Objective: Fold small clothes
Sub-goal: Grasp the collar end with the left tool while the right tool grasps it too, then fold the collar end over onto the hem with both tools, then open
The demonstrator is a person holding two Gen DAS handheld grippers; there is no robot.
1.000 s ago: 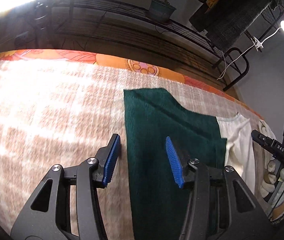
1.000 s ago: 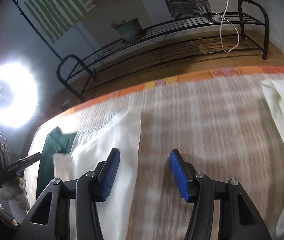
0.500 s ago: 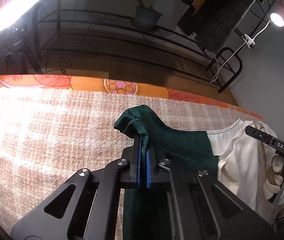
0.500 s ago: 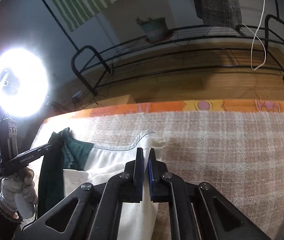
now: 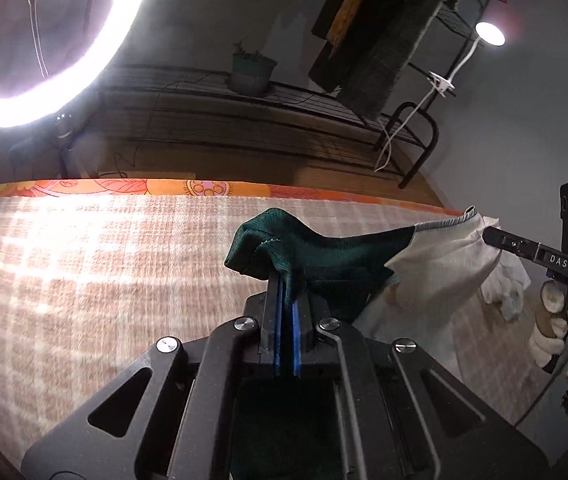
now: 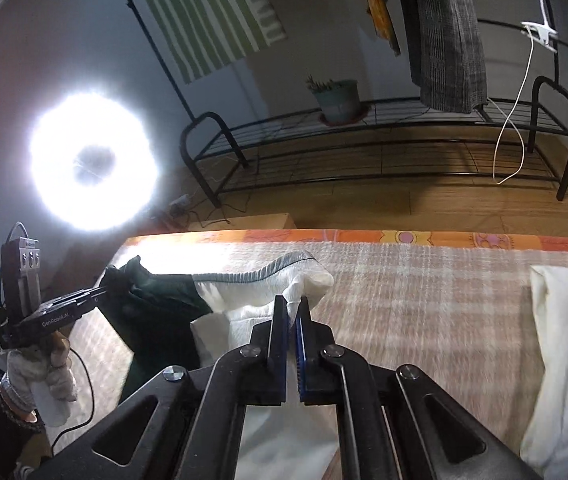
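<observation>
You are working over a bench (image 5: 84, 264) covered in a brown-and-cream checked cloth with an orange patterned border along its far edge. Beyond it stand a low black wire rack (image 6: 363, 152) holding a potted plant (image 6: 337, 98), a glaring ring light (image 6: 92, 164) at the left, and clothes hanging above. Your left tongs (image 5: 287, 300) are clamped on the green end of the small garment (image 5: 323, 256), lifted off the cloth. Your right tongs (image 6: 292, 320) pinch its white end. Another cream cloth (image 6: 563, 352) lies at the right.
</observation>
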